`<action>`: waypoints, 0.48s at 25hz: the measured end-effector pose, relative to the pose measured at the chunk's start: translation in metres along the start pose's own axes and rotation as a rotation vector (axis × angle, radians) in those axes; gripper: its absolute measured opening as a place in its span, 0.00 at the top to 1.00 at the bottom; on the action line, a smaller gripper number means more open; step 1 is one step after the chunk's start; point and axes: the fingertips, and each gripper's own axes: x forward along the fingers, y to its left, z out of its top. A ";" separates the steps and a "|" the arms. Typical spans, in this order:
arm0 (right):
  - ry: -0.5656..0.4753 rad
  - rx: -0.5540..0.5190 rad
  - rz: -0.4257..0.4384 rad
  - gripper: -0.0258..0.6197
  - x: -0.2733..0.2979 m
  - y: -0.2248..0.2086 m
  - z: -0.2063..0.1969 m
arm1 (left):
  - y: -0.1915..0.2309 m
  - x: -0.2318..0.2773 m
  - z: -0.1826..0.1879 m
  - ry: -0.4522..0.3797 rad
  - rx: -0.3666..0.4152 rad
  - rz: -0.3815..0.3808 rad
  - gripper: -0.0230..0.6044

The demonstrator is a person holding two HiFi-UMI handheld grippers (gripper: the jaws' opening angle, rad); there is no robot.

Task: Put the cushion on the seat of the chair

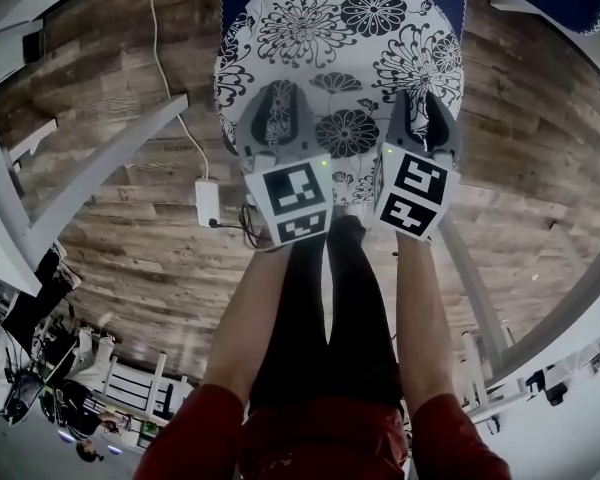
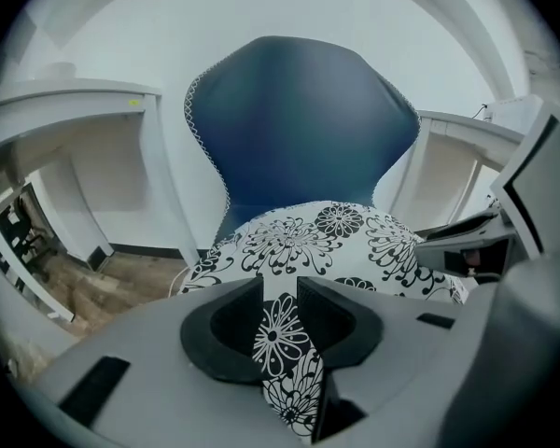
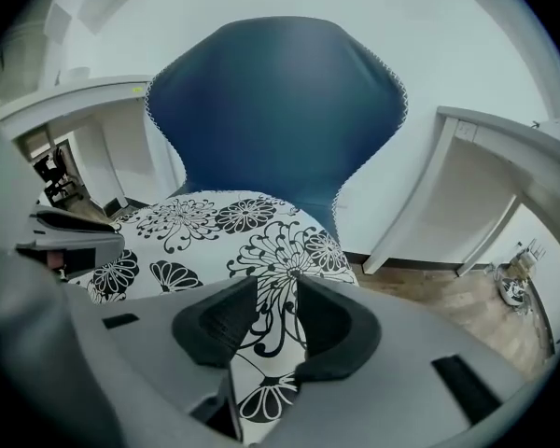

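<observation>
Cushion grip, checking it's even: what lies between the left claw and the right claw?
The cushion: its floral near edge spans from left claw to right claw, each shut on it. The head view shows this.

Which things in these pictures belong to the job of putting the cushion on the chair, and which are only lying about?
Job in hand:
cushion
chair
left gripper and right gripper, both shut on the cushion's edge

Lying about:
power adapter on the wooden floor
white desk
</observation>
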 end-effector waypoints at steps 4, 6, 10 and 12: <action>-0.040 -0.009 -0.005 0.74 -0.018 -0.004 0.019 | -0.001 -0.018 0.022 -0.032 0.005 -0.001 0.79; -0.061 -0.008 -0.005 0.74 -0.031 -0.006 0.030 | -0.001 -0.031 0.034 -0.053 0.001 0.001 0.79; -0.103 0.014 0.004 0.74 -0.059 -0.008 0.050 | -0.006 -0.057 0.059 -0.099 0.002 -0.010 0.79; -0.125 0.022 0.023 0.74 -0.075 -0.004 0.062 | -0.008 -0.072 0.073 -0.123 0.004 -0.013 0.79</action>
